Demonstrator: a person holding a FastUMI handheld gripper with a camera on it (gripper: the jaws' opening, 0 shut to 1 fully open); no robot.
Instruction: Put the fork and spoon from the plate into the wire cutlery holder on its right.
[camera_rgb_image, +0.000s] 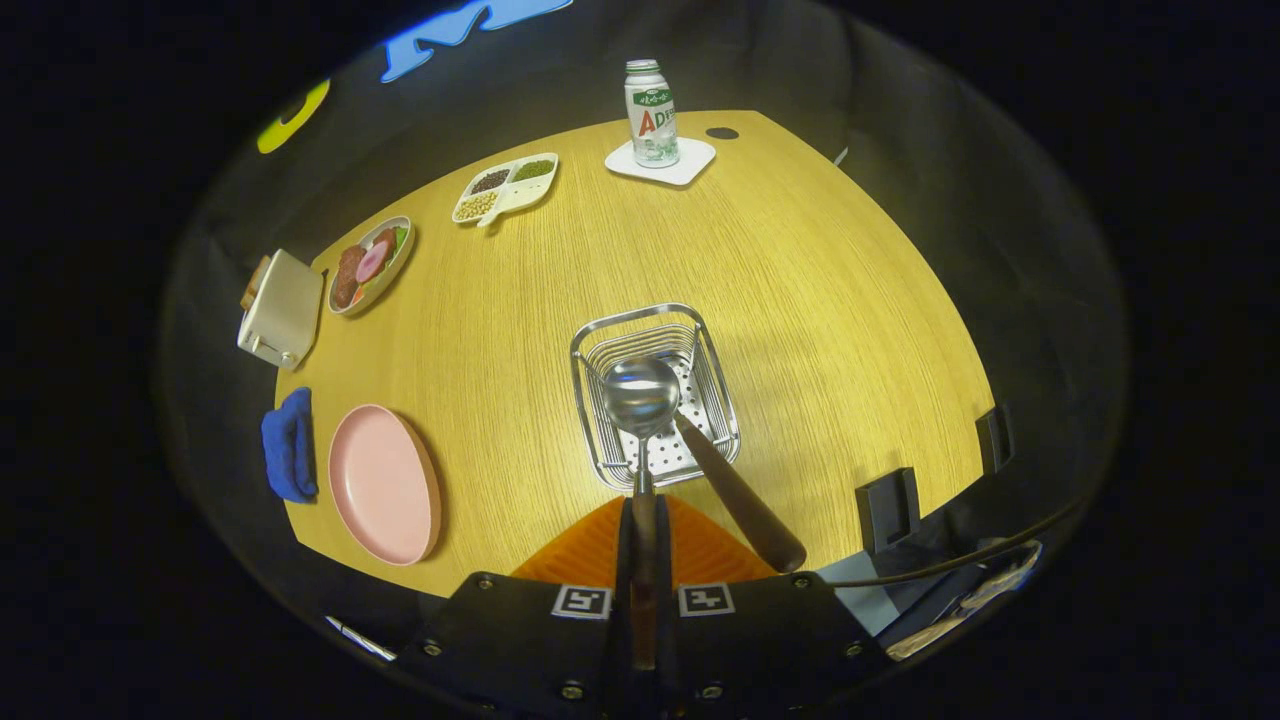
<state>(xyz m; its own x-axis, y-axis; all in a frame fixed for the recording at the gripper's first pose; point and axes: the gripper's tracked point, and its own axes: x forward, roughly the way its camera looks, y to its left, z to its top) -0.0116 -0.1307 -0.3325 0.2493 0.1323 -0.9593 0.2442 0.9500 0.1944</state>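
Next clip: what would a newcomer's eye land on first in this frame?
The shiny spoon, clamped by its handle in the shut gripper, hangs bowl-first over the wire holder just ahead of the fingers. A brown handle already leans out of that holder toward the gripper. Off to the holder's left the pink plate lies bare, with a blue cloth beside it.

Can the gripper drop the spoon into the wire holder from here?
Probably yes. The gripper is shut on the spoon, whose bowl hangs over the open wire cutlery holder; only a wooden-handled utensil leans inside.
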